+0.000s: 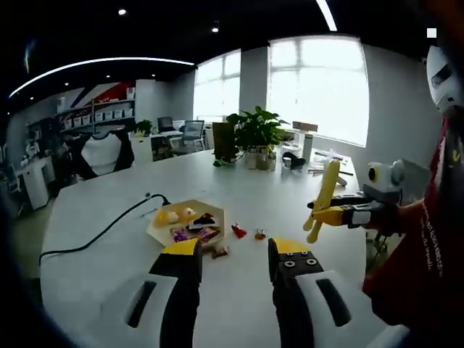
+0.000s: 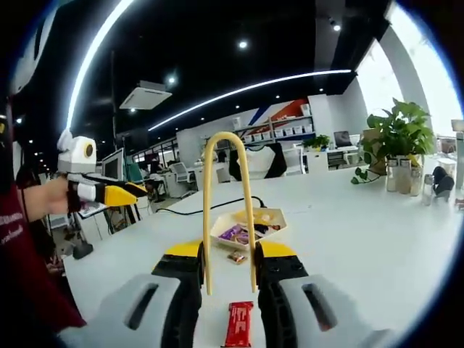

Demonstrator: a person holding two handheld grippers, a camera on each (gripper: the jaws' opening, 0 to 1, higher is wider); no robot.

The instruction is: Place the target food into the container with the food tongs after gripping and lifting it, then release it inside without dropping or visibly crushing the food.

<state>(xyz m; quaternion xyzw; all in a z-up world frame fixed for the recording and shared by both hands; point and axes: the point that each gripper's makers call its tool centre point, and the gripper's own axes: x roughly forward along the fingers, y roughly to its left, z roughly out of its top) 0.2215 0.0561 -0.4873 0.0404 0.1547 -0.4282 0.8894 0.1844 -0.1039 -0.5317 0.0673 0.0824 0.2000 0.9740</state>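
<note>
My right gripper (image 2: 230,259) is shut on yellow food tongs (image 2: 225,145), whose looped end rises ahead of the jaws. It also appears in the left gripper view (image 1: 346,215), holding the tongs (image 1: 322,196) above the white table. A hexagonal wooden container (image 1: 161,230) (image 2: 221,230) holds several snacks. Loose snacks lie beside it: a red one (image 1: 238,231), a small one (image 1: 259,234) and another (image 1: 220,251). A red snack bar (image 2: 238,324) lies just below my right jaws. My left gripper (image 1: 235,255) is open, with nothing between its jaws, and is short of the container; a hand holds it aloft (image 2: 109,194).
A black cable (image 1: 109,228) runs across the table (image 1: 239,181) to the container's left. A potted plant (image 1: 254,134) (image 2: 397,134) and small bottles stand at the far side. A person in a red shirt (image 1: 417,246) stands at the table's right edge.
</note>
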